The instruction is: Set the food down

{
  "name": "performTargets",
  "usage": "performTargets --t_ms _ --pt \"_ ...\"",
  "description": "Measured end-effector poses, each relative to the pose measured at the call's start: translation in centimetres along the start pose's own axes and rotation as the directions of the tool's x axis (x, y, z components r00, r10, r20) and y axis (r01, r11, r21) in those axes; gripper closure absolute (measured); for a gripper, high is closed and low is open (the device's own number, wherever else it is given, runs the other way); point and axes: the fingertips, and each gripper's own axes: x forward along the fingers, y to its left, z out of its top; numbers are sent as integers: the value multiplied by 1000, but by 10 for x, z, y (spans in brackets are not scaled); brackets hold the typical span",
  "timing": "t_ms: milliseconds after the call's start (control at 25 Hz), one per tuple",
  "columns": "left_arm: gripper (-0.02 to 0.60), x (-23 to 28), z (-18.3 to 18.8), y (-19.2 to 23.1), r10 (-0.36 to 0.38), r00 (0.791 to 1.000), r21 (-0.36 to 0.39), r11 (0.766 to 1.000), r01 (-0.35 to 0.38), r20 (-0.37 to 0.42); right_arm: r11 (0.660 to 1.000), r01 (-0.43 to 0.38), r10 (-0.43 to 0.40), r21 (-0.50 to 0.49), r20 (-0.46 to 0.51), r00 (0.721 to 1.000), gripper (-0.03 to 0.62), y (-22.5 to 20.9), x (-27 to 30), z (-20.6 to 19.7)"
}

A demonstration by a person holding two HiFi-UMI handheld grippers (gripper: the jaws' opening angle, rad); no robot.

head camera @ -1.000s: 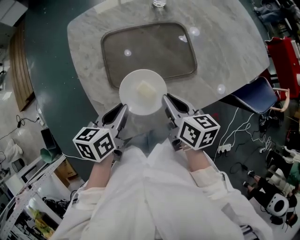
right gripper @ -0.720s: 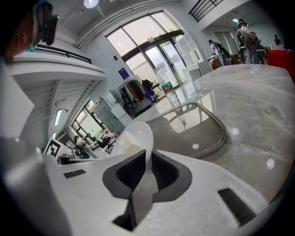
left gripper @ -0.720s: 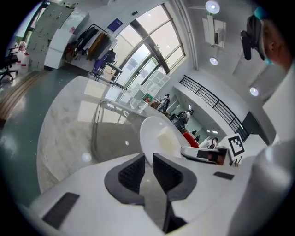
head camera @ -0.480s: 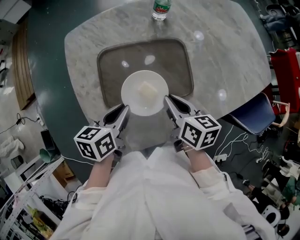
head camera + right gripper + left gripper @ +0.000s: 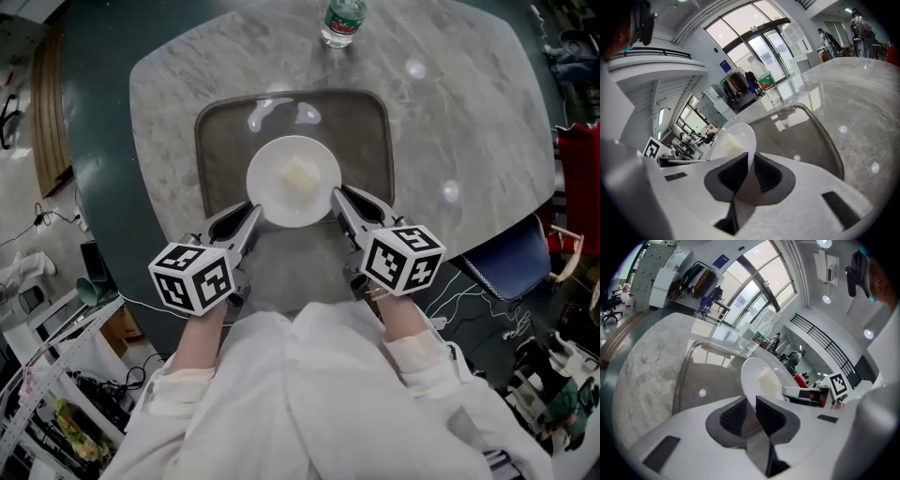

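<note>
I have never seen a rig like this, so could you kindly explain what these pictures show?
No robot here: a person holds a gripper in each hand. One picture comes from a camera on the person's head, looking down; the other two from cameras riding on the grippers. The left gripper and right gripper each pinch the rim of a white plate carrying a pale block of food, over a dark tray on a marble table. A bottle stands beyond the tray.

The head camera is looking steeply down on the table (image 5: 469,103), tray (image 5: 201,150) toward 12 o'clock. Each gripper camera is riding close behind its jaws, facing the plate (image 5: 270,192) all three views are sharing.
</note>
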Motion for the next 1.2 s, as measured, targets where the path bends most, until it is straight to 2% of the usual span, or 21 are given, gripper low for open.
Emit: performTargets --t_ms 320,560,760,1000,1200 --pt "523 18 8 8 24 999 9 1000 -23 -44 1000 12 -12 -13 -32 999 563 -14 17 7" --pt "522 29 5 19 73 993 20 997 -71 -96 1000 12 -11 2 -67 998 563 -22 31 4" --pt "522 38 6 21 106 987 21 994 -104 -118 999 36 -40 -37 -112 993 563 -31 37 2" --pt "522 41 4 29 133 982 14 991 -132 -137 993 26 -45 -118 -159 986 563 -30 44 0" --pt "517 40 -1 30 141 981 22 990 -140 -130 991 28 -49 -132 -160 986 563 -30 44 -4"
